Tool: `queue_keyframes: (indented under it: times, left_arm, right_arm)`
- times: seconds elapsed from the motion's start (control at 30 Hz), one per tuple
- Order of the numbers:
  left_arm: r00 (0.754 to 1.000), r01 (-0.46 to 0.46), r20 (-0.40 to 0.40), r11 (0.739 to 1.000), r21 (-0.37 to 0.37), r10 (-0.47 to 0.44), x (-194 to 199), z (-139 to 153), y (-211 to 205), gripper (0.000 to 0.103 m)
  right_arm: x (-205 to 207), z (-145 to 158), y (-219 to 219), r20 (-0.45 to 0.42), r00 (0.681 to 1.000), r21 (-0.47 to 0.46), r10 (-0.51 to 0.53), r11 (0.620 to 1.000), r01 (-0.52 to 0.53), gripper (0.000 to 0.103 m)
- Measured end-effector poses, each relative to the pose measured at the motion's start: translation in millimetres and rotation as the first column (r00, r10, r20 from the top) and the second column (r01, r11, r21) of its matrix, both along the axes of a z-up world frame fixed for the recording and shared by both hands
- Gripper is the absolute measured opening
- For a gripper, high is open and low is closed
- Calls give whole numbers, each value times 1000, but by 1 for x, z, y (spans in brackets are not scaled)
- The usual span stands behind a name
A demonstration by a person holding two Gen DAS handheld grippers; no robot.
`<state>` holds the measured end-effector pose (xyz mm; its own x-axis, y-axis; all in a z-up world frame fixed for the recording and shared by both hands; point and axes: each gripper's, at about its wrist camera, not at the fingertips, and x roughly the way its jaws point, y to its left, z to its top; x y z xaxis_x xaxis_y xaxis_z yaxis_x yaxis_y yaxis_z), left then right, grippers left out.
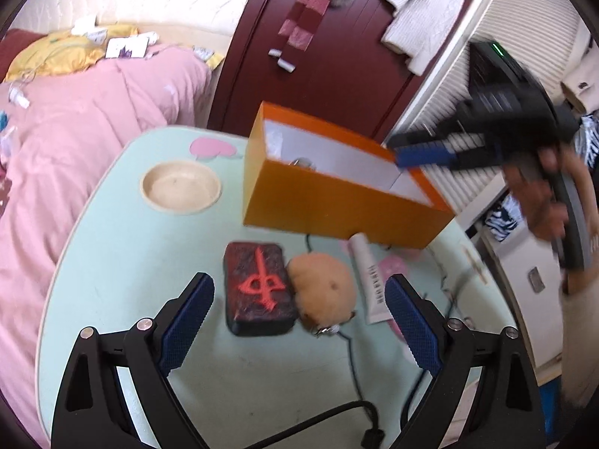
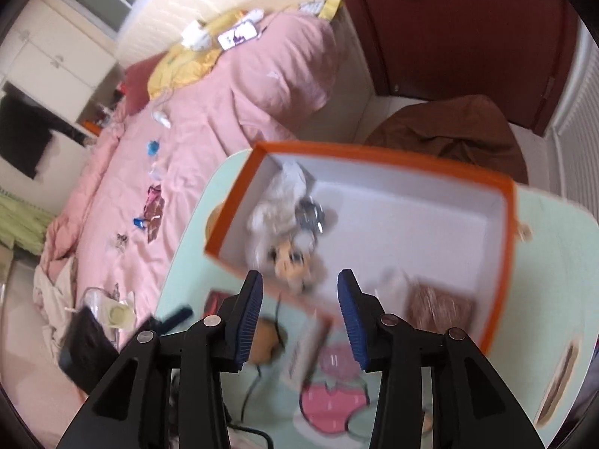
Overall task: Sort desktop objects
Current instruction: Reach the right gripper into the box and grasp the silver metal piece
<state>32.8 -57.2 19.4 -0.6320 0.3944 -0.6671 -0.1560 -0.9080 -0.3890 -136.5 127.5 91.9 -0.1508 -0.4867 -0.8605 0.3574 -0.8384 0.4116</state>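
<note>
An orange box [image 1: 337, 202] with a white inside stands on the pale green table [image 1: 131, 262]. In front of it lie a dark block with a red sign [image 1: 258, 288], a tan plush toy [image 1: 324, 288] and a white tube [image 1: 368, 277]. My left gripper [image 1: 299, 321] is open above the block and plush. My right gripper [image 2: 299, 314] is open and empty over the box [image 2: 501, 224], which holds a pale plush keychain [image 2: 292, 232] and a brown item [image 2: 438, 307]. The right gripper also shows in the left wrist view [image 1: 423, 153] above the box's far end.
A shallow beige bowl [image 1: 181, 186] sits at the table's back left. A black cable [image 1: 352, 359] runs across the table front. A pink bed [image 1: 75, 149] lies to the left, a dark red door [image 1: 318, 67] behind, and a white louvred cabinet [image 1: 486, 75] to the right.
</note>
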Motion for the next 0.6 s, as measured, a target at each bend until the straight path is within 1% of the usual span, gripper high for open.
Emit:
queue_keyframes:
  times: [0.07,0.1,0.2,0.23,0.37,0.43,0.5,0.53,0.6]
  left_arm:
    - [1000,-2,14,1000,-12,2,-2,-5,-1,93]
    - [1000,-3,17,1000,-6,3,-2,-6,-3,93]
    - [1000,-13,21,1000,17,12,-2,-7,-7,93]
    - [1000,-15,25,1000,25,14,-2,-7,-8,93]
    - [998,-21,58,998,61,18,-6,-12,-12,93]
    - [998,-22,65,997,71,18,-7,-13,-12,93]
    - [997,-27,70,997,70,22,-7,-13,-13,93]
    - [997,-29,71,997,70,24,-7,-13,-13,93]
    - [997,-29,73,997,71,24,-6,-13,-12,93]
  right_arm:
    - [-25,-13,-21,61,998,15,23,1000,-24,41]
    - [-34,-22,-28,92,996,23,21,999,-23,41]
    - [-62,-54,-45,189,982,89,-11,996,-6,41]
    - [-66,-61,-48,202,979,109,-20,994,-2,41]
    - [-74,-77,-63,213,977,159,-10,987,-25,42]
    - [-71,-80,-67,191,982,194,7,980,-45,42]
    - [-65,-78,-73,137,989,260,53,962,-88,24]
    - [-63,-78,-75,120,990,274,69,957,-100,24]
    - [-59,-79,-73,108,991,266,77,958,-104,24]
